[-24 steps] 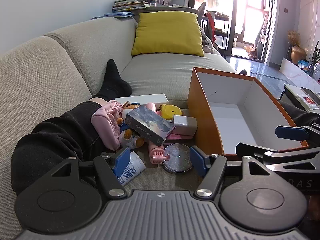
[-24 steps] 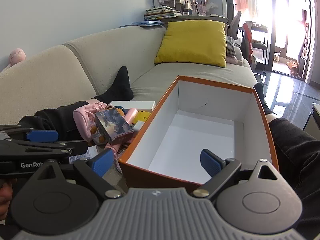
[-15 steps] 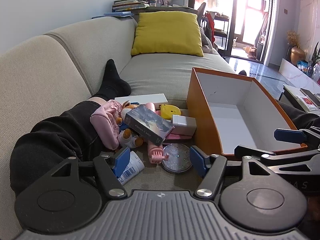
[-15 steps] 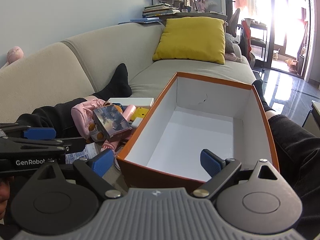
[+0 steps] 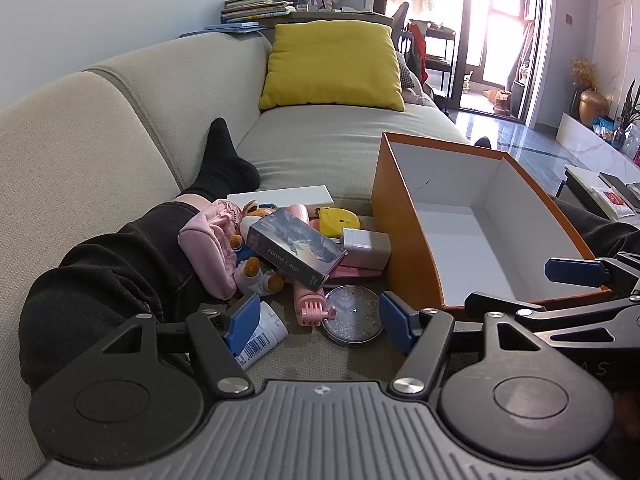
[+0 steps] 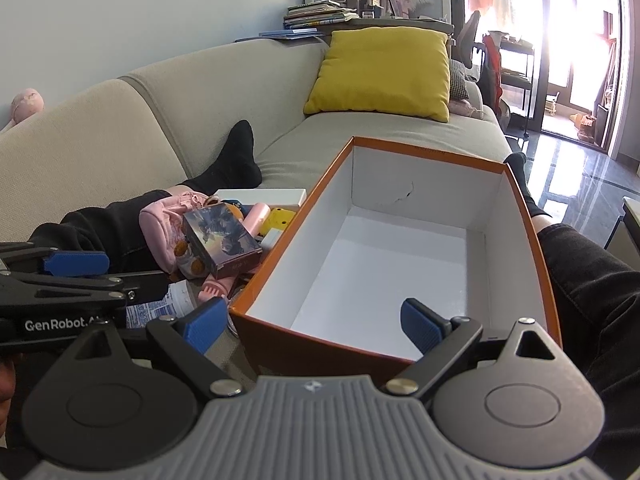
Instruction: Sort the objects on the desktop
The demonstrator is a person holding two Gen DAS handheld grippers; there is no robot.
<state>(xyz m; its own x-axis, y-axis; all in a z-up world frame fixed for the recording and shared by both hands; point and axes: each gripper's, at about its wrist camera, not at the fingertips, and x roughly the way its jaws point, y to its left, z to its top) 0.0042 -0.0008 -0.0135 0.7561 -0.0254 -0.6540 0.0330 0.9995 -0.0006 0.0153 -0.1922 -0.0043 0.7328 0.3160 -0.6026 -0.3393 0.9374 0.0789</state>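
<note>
On the sofa [image 5: 320, 148] seat, barely drifting since a moment ago: hovering with the left tool [image 5: 320, 318] wide open and empty just above the glittery round disc [image 5: 352, 320] and the barcoded white tube [image 5: 260, 336], hanging with the right tool [image 6: 312, 320] equally wide and empty over the near rim of the orange box [image 6: 532, 240]. Leaving the pile untouched meanwhile, with the photo-card box [image 5: 296, 252] lying atop the pink pouch [image 5: 208, 248] and plush toy [image 5: 256, 276], just left of that bare-bottomed box. Judging by that, still lining up a first pick, not yet sorting anything.
</note>
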